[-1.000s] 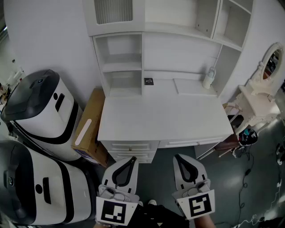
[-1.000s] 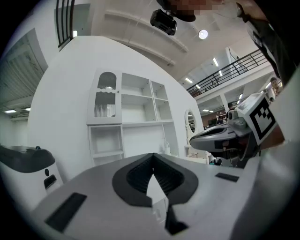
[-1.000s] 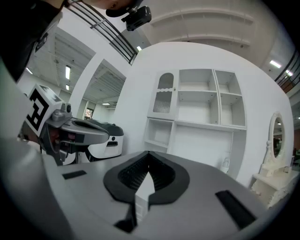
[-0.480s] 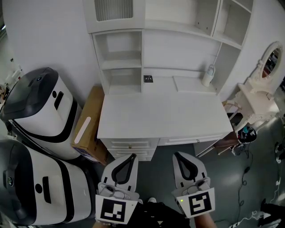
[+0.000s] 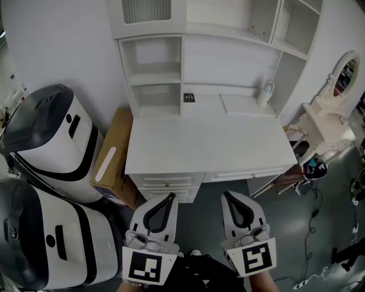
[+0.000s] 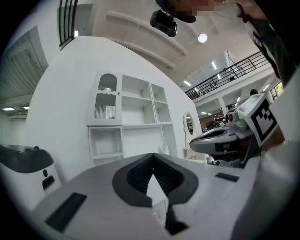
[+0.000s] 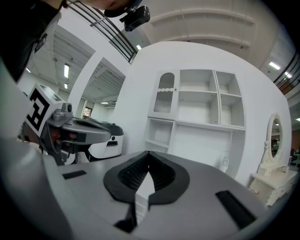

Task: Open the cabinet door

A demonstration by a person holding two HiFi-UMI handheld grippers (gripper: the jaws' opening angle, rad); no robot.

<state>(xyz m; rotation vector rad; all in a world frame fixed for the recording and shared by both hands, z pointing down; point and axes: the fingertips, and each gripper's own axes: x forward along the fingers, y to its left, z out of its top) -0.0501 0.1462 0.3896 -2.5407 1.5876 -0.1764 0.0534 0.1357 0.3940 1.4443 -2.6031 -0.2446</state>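
Left gripper (image 5: 170, 197): jaws pressed fully together, nothing between them; held level, marker cube (image 5: 149, 268) at the rear.
Right gripper (image 5: 227, 196): closed to the tips as well, empty; level, beside the left one and apart from it, second marker cube (image 5: 255, 260) at the rear.
Cabinet door (image 5: 146, 11): ribbed pane, arched top, closed; upper left of the white hutch, ahead of and well above both grippers, a little left of the left one; touched by neither.
Open shelves (image 5: 154, 71): directly under the door, ahead of the left gripper.
Desk top (image 5: 205, 149): white, ahead of both grippers, between them and the hutch.
Drawers (image 5: 168, 186): under the desk's near edge, just ahead of the left jaw tips.
Small black item (image 5: 189, 97): back of the desk, ahead and between the two grippers.
White bottle (image 5: 264, 94): back of the desk, ahead and right of the right gripper.
Cardboard box (image 5: 111, 165): against the desk's side, left of the left gripper.
Far machine (image 5: 51, 134) and near machine (image 5: 45, 239): white and black, further left.
Vanity mirror (image 5: 342, 74): oval, well right of the right gripper.
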